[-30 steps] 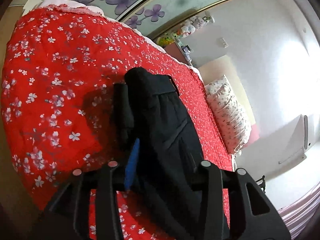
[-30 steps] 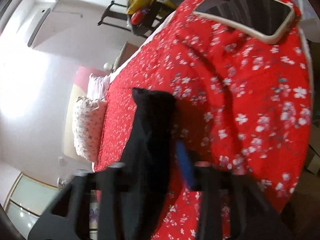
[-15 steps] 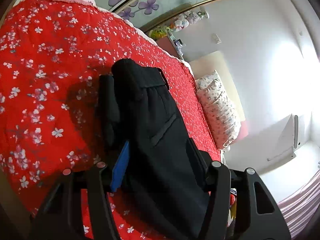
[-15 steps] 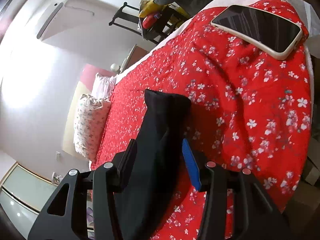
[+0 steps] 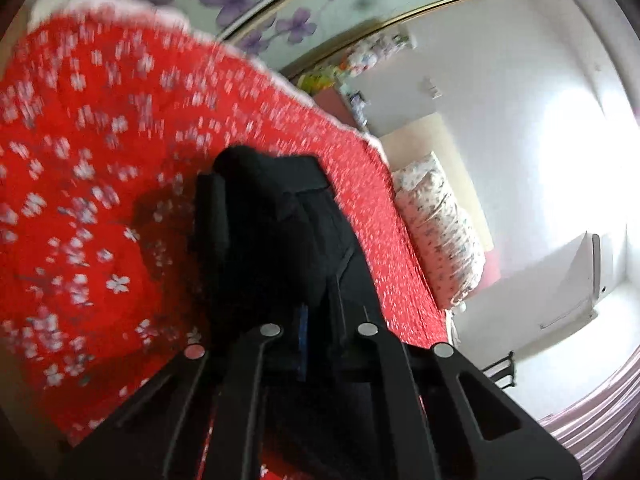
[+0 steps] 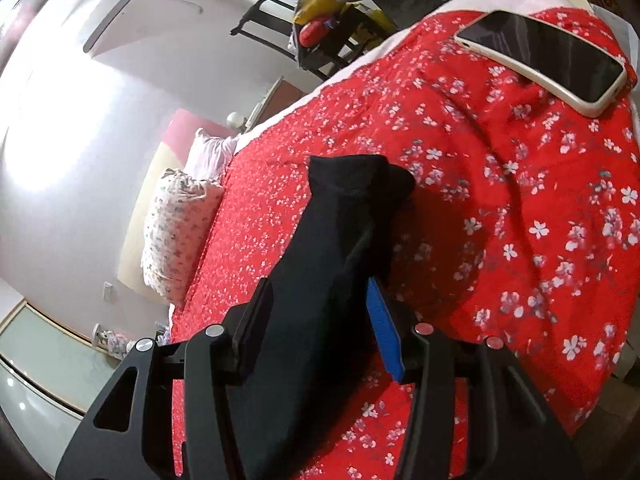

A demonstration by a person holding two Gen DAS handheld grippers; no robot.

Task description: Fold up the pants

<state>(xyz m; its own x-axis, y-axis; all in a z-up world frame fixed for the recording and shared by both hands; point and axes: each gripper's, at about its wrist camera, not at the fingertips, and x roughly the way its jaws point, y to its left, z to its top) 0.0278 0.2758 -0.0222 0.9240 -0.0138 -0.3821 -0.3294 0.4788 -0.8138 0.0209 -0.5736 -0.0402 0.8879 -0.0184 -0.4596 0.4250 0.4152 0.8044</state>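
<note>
Black pants (image 5: 288,240) lie on a red flowered bedspread (image 5: 80,184). In the left wrist view my left gripper (image 5: 316,312) has its jaws close together, pinched on the waistband end of the pants, which hangs lifted over the bed. In the right wrist view the pants (image 6: 332,248) run as a long strip between the fingers of my right gripper (image 6: 316,324). Its jaws stand apart with the cloth between them, and the blue pad (image 6: 384,336) is clear of the cloth.
A phone (image 6: 544,60) lies on the bedspread (image 6: 520,220) near its far corner. A flowered pillow (image 6: 176,232) sits at the head of the bed, also in the left wrist view (image 5: 444,232). A chair with clothes (image 6: 340,12) stands beyond the bed.
My left gripper's jaws have closed from wide apart onto the pants and the view is blurred by motion. My right gripper stays open around the leg end, little moved.
</note>
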